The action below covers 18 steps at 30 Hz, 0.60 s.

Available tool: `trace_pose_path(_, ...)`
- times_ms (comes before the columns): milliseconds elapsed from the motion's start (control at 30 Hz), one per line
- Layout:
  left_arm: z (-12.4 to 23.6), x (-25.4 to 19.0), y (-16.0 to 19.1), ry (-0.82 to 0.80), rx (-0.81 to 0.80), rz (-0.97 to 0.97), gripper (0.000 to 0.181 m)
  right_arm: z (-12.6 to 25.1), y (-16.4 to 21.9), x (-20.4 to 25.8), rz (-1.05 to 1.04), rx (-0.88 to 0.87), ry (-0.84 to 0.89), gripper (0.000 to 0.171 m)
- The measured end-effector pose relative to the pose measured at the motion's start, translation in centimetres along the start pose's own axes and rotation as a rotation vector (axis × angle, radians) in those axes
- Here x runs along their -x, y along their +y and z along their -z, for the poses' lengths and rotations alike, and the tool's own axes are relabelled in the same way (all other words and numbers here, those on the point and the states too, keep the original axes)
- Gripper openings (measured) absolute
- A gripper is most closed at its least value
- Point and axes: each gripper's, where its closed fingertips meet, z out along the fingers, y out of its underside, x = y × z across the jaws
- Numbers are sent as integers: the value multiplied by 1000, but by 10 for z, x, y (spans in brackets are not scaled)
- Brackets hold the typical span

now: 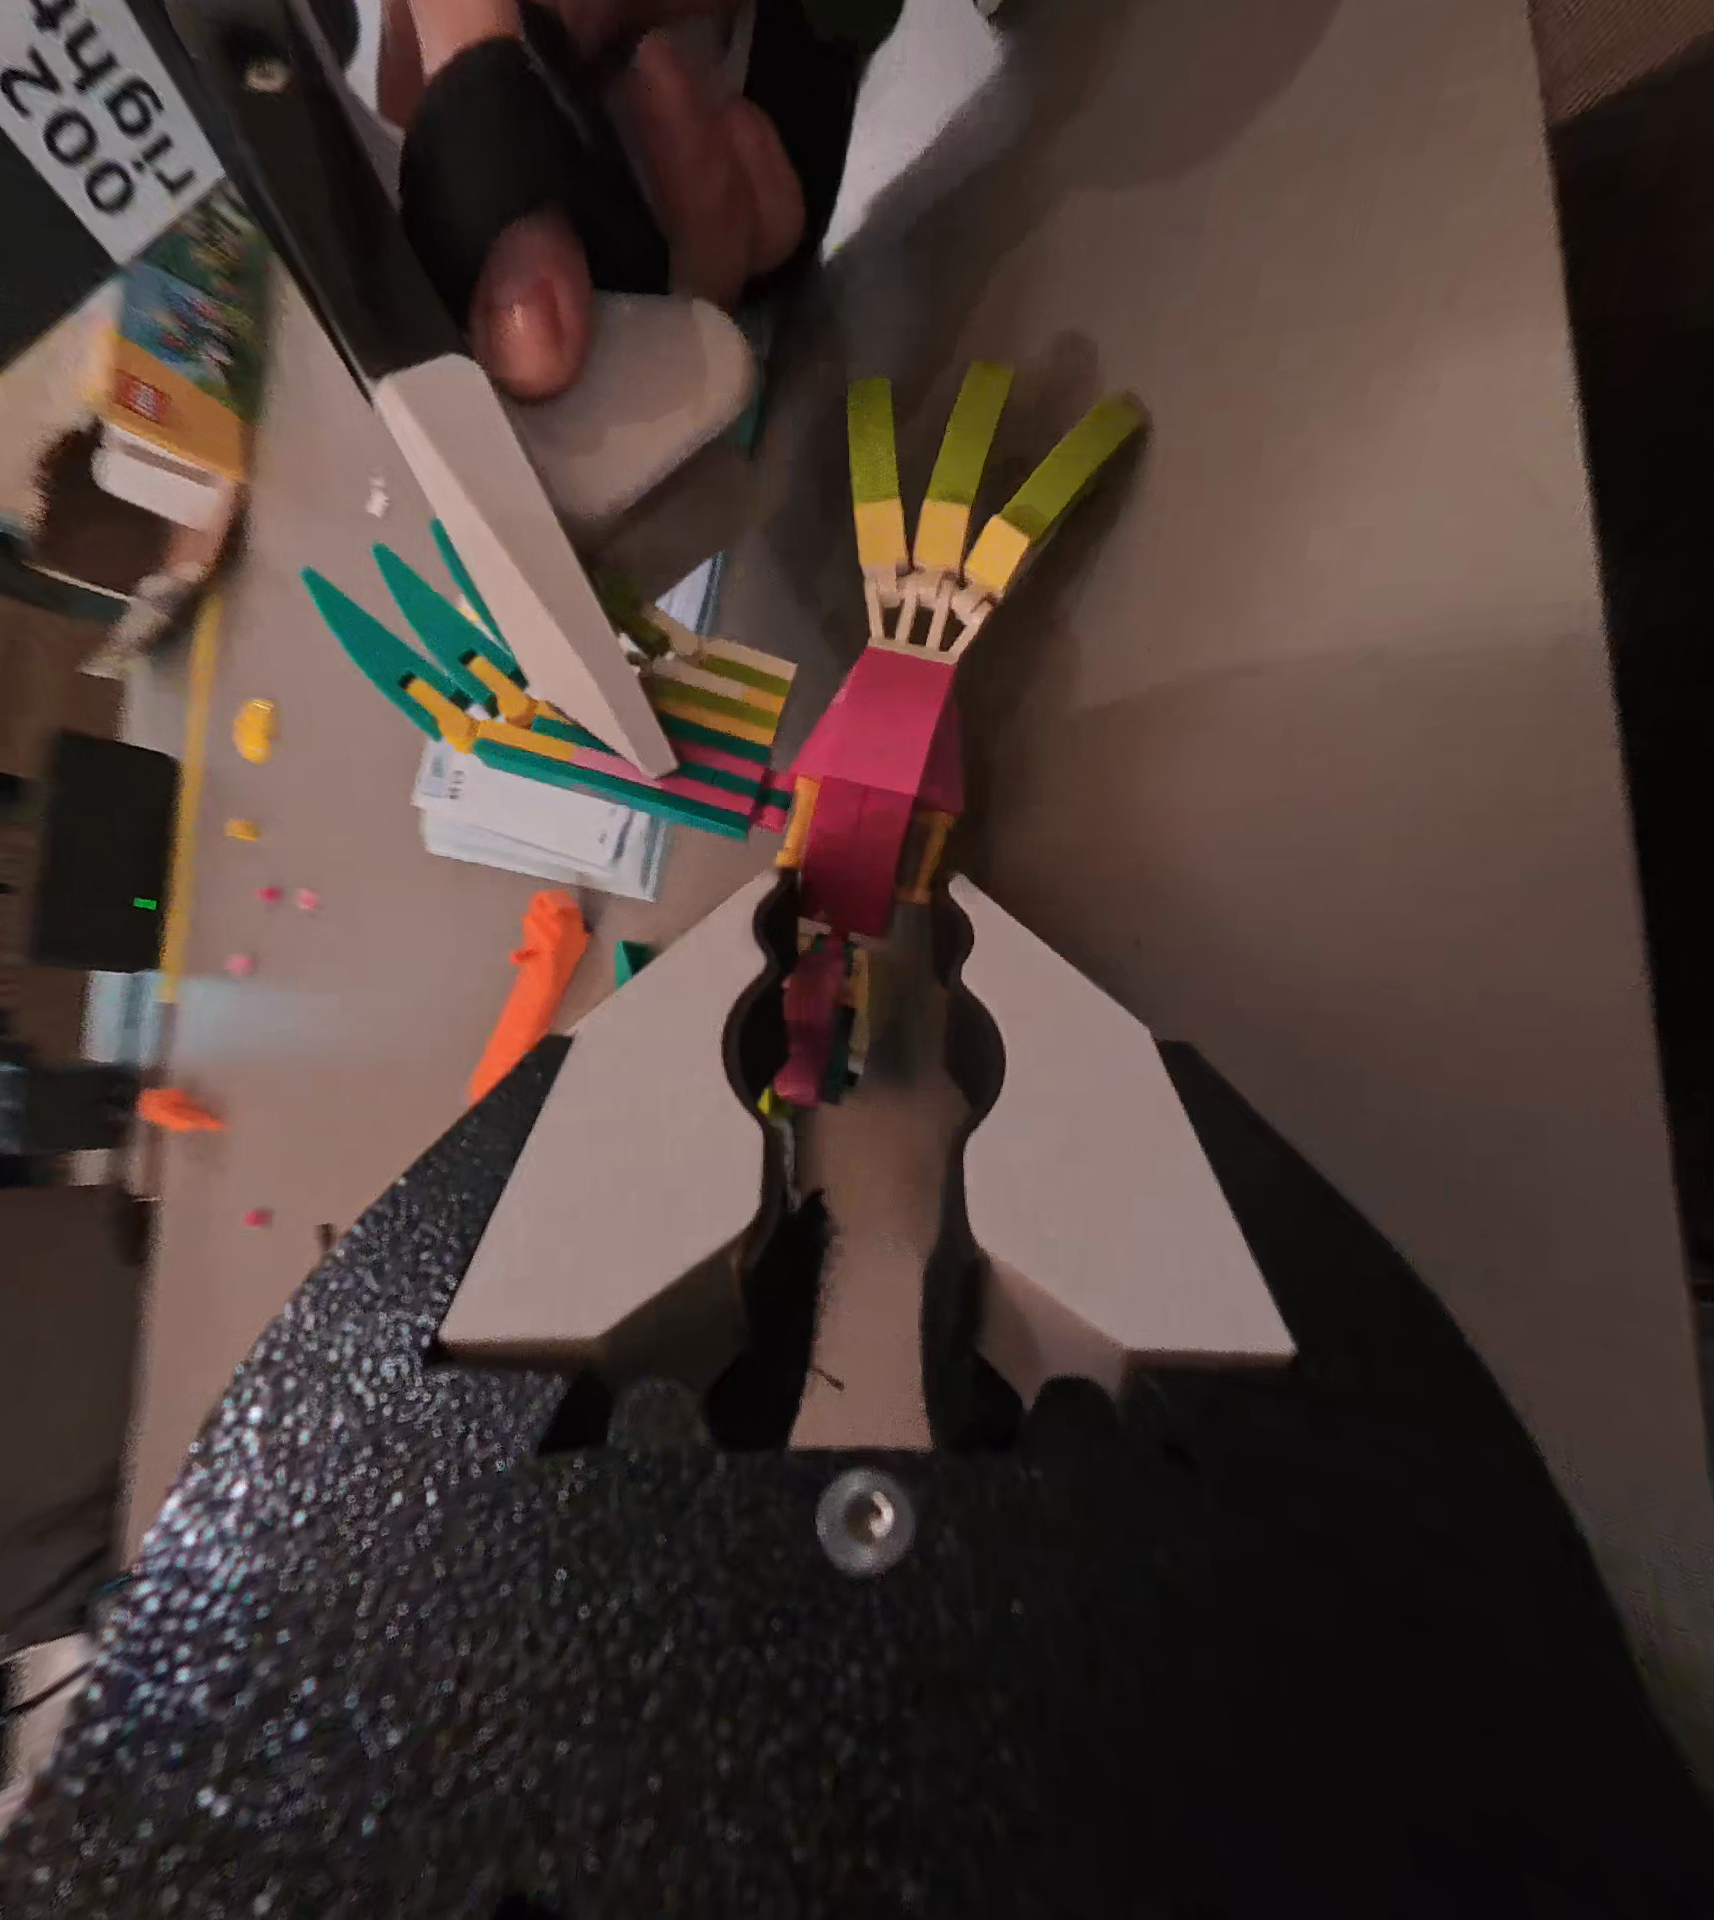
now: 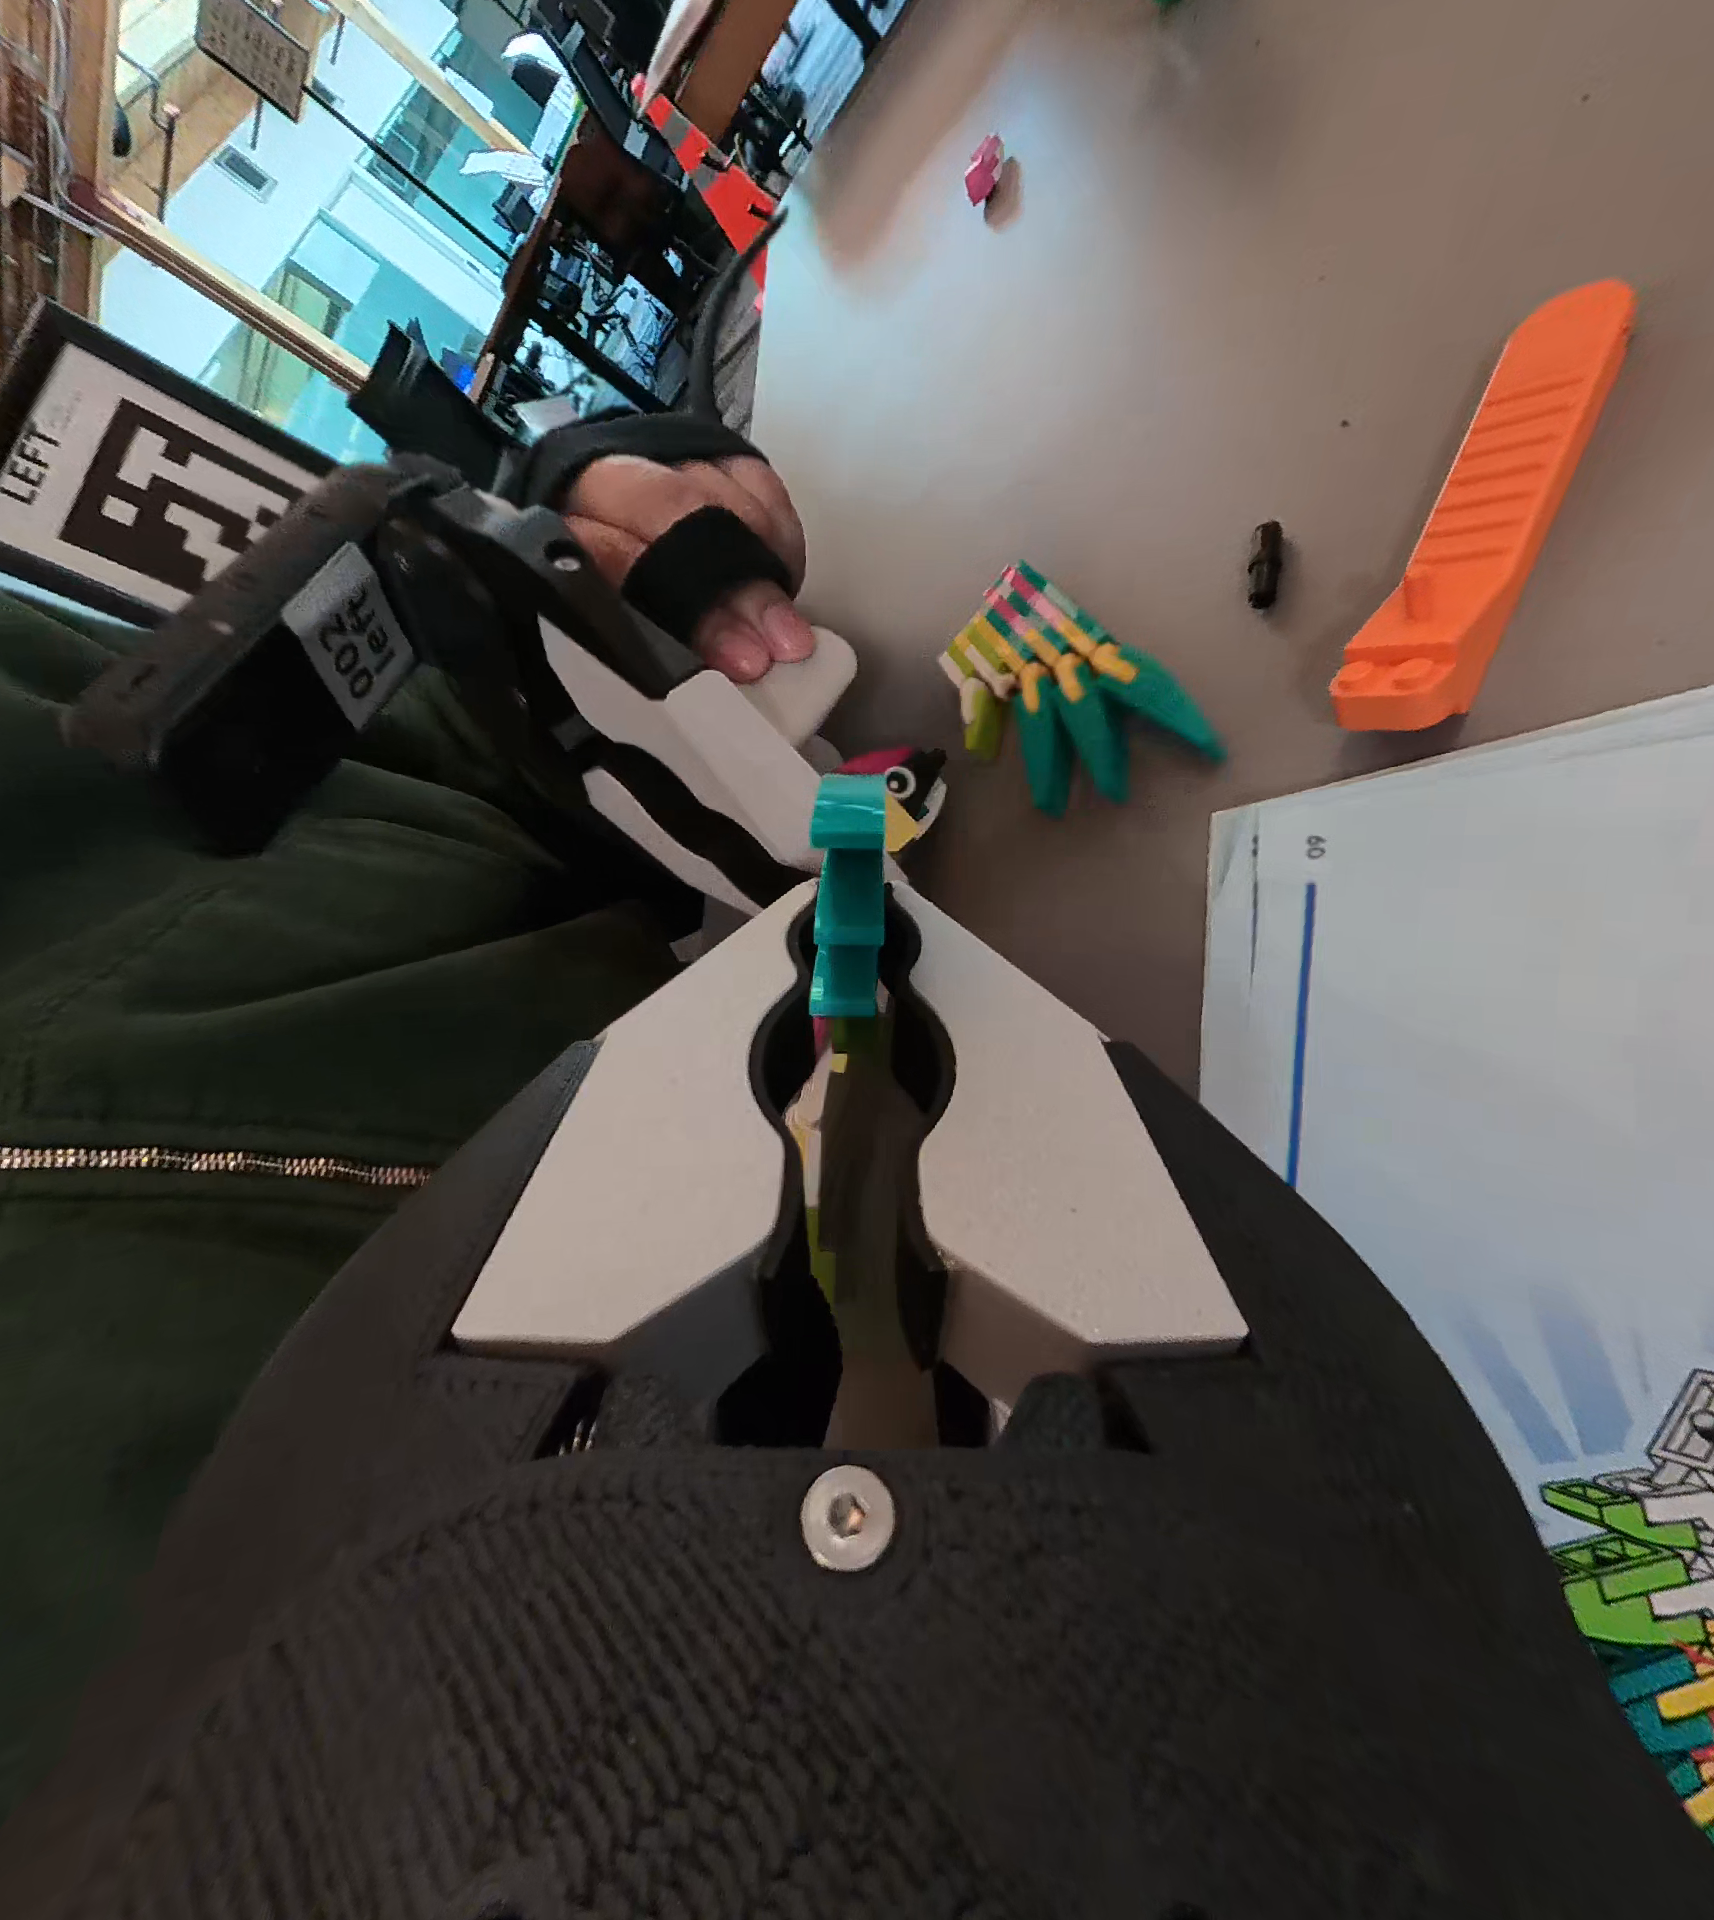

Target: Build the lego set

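Note:
My left gripper (image 1: 863,888) is shut on the magenta bird body (image 1: 879,748), whose lime and yellow tail feathers (image 1: 967,478) fan out away from me. In the right wrist view the left gripper's fingers (image 2: 728,738) hold the bird with its head (image 2: 910,779) showing. My right gripper (image 2: 853,899) is shut on a teal wing (image 2: 845,883), seen edge-on close to the bird. In the left wrist view the right gripper's finger (image 1: 520,561) lies over this teal, pink and yellow wing (image 1: 520,727) at the body's left side. A second wing (image 2: 1071,686) lies on the grey table.
An orange brick separator (image 2: 1487,509) (image 1: 541,977) and the open instruction booklet (image 2: 1507,1039) lie on the table. There are small loose pieces: yellow (image 1: 255,727), pink (image 2: 986,166), black (image 2: 1265,561). The set's box (image 1: 178,395) stands at the far edge. A person's green jacket (image 2: 209,1039) is at the left.

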Motion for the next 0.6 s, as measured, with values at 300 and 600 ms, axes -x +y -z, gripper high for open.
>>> trace_pose_path(300,-1,9,5,-176,84,-141,23,0,-6,4,35,-36,132,7)
trace_pose_path(600,-1,11,5,-314,158,-201,23,-1,-5,7,70,-19,313,7)
